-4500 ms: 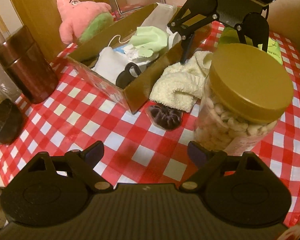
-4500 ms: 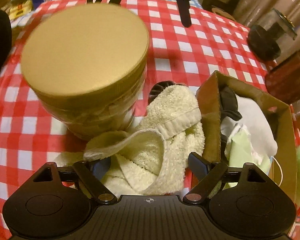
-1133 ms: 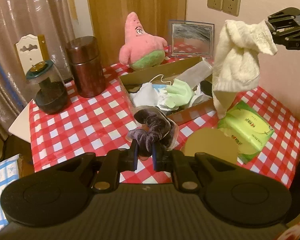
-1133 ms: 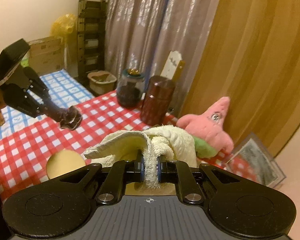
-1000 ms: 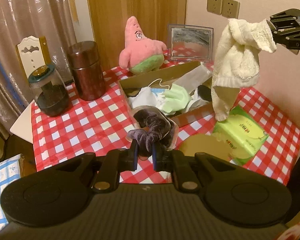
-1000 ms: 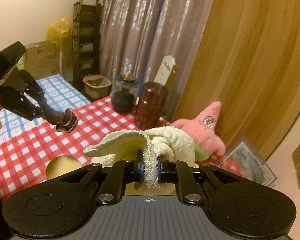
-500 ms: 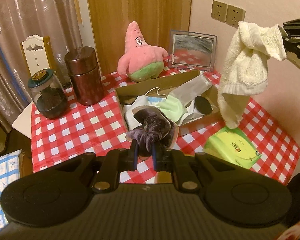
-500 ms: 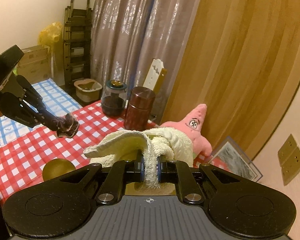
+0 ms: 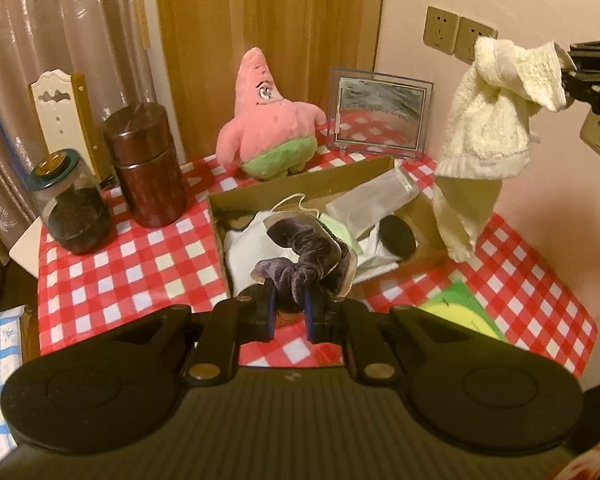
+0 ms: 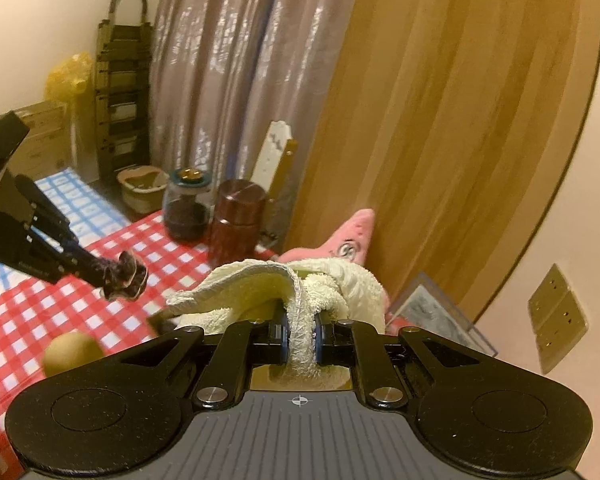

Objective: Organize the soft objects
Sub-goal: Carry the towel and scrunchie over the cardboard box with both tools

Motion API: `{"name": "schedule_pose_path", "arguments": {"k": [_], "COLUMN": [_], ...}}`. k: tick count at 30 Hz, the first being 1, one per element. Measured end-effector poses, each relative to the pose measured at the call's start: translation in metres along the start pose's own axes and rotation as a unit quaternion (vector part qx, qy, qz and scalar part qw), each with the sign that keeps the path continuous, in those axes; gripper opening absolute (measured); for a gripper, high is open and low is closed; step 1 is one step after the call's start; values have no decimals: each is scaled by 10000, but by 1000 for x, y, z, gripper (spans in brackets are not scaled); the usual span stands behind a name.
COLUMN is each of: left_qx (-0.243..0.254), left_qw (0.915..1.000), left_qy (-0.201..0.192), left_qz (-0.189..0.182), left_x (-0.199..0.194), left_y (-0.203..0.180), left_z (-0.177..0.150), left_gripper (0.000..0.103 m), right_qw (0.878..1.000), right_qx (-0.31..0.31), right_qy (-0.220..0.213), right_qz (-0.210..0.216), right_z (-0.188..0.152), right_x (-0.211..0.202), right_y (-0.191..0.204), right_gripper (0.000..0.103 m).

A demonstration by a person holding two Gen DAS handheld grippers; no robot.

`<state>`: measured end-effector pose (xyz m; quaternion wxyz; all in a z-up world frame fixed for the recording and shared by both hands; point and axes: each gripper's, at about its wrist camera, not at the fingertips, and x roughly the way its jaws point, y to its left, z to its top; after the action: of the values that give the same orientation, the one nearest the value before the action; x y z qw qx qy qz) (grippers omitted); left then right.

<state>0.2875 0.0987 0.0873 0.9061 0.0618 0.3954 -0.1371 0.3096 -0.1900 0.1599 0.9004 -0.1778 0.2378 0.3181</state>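
The left gripper (image 9: 288, 312) pinched a dark purple velvet scrunchie (image 9: 304, 256) above the open brown cardboard box (image 9: 300, 194); the right gripper (image 10: 300, 338) clamped a cream terry towel (image 9: 488, 128) above that box's right end. Its dangling tail risked landing outside.

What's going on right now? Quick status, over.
Left hand-held gripper shut on purple scrunchie. Right hand-held gripper shut on cream towel, hanging in the air. Both above the box; nothing in the way.

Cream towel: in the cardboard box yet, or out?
Out. The cream towel hangs in the air, pinched at one corner by the right tool, its lower end dangling near the cardboard box.
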Motion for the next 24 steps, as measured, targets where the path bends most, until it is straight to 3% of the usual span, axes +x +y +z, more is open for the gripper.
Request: {"name": "schedule_pose_path", "arguments": {"k": [10, 24], "left_qx": [-108, -340], "left_qw": [9999, 9992], "left_qy": [26, 133], "left_qz": [-89, -186], "left_x": [52, 114], "left_y": [-1, -1], "left_z": [36, 51], "left_gripper": [12, 12], "right_qw": [9991, 9955], "right_qx": [291, 937], "right_qy": [-61, 115], "right_qz": [-303, -73], "right_z": [7, -13], "right_x": [45, 105], "right_y": [-29, -39], "right_gripper": [12, 12]}}
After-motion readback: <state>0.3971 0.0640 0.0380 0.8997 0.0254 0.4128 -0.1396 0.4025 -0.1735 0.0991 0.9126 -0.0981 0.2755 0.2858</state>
